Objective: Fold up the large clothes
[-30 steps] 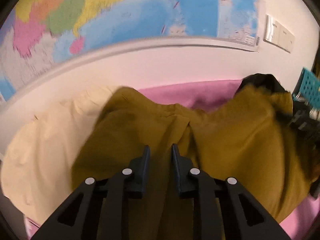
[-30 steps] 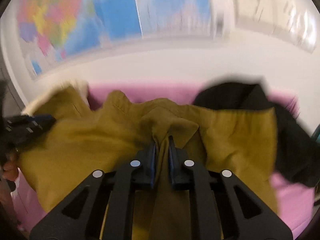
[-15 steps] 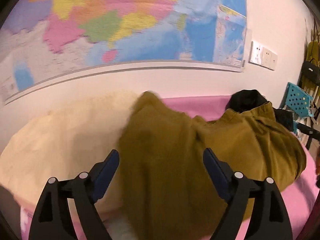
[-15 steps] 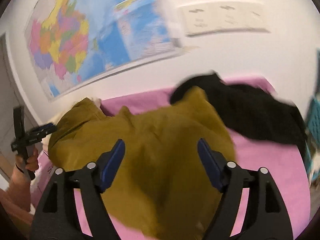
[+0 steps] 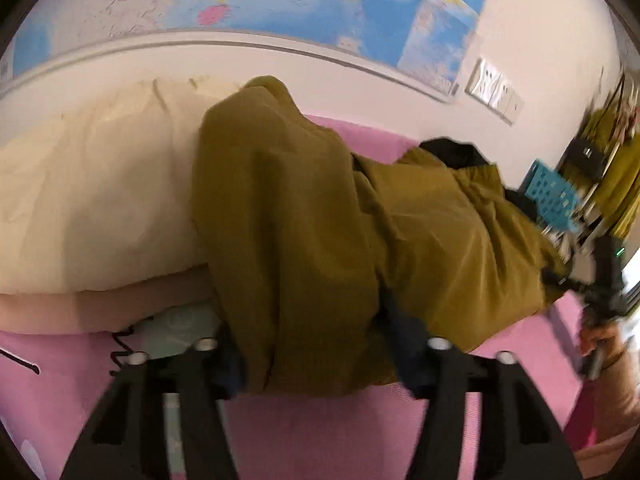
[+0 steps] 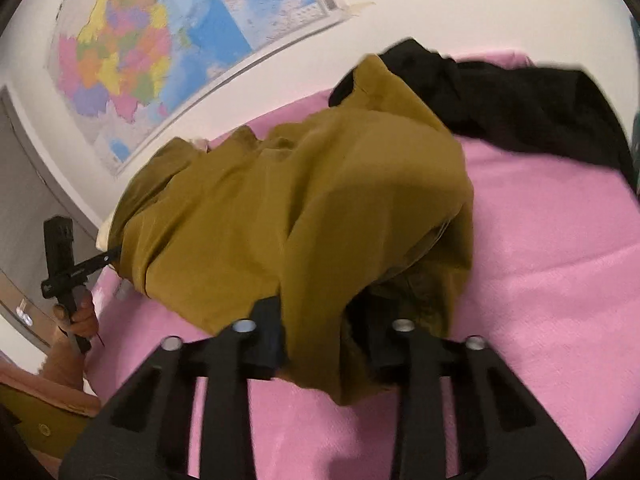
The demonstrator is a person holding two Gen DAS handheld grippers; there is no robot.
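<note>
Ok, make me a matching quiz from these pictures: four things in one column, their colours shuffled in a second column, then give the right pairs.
Things:
1. big garment between the open grippers
2. bed sheet
3. pillow
4. crumpled garment by the wall

Colours:
A. black
B. cream
C. mustard
D. pink

Pairs: 1-C, 2-D, 3-B, 4-A

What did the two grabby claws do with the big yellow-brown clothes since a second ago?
Both let go. A second ago the left gripper and the right gripper were each pinched shut on the mustard garment; now both stand open, with cloth lying loose between their fingers. The garment has dropped into a heap on the pink bed cover. The black garment and the cream pillow stayed put.
</note>
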